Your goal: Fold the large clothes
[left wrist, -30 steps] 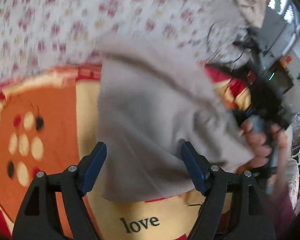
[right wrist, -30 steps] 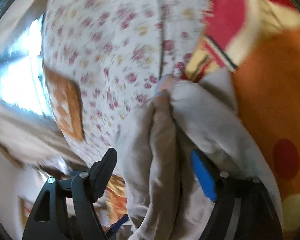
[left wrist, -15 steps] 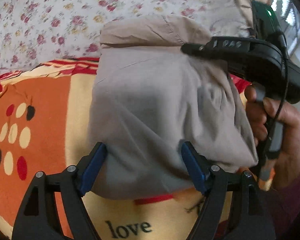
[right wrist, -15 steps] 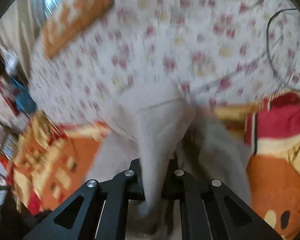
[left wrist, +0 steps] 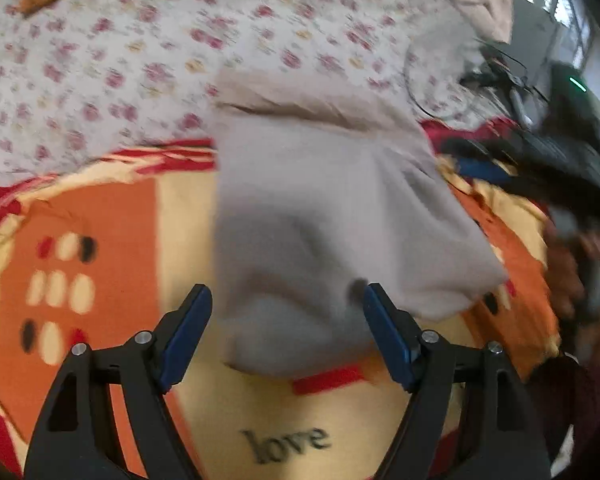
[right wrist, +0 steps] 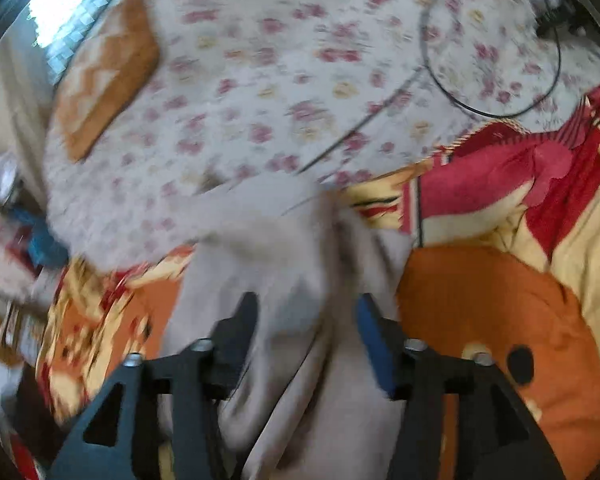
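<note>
On the bed, one grey garment (left wrist: 324,216) is lying folded across the border where the floral sheet (left wrist: 140,60) is meeting the orange blanket (left wrist: 100,216); its far edge is resting on the sheet, its near part on the blanket above the word "love".

Left side of the left wrist view: one left gripper (left wrist: 286,334) is pointing steeply down at the garment's near edge. Its two blue-padded fingers (left wrist: 186,334) are standing wide apart, one to each side of the cloth's near corner, and no pad is seen pressing on it.

Right side of the same view: one right gripper (left wrist: 540,168) is showing as a dark, blurred body, with a hand (left wrist: 576,276) wrapped round its handle, just beside the garment's right edge. A dark red sleeve is filling the lower right corner.

Right wrist view: the right gripper (right wrist: 306,328) is tilting down over the garment (right wrist: 284,248). Its jaws have just been opening and are standing moderately apart, with cloth lying between and below them; the frame is too blurred to tell whether a pad is touching it, though none is clamping it. Beyond are lying one sheet (right wrist: 280,72), one thin black cable (right wrist: 496,114) looping on it, and one orange patterned cushion (right wrist: 104,76) at far left. The blanket (right wrist: 500,300) is filling the right.

Count: grippers, two; garment, one; blanket, one; sheet, one.
</note>
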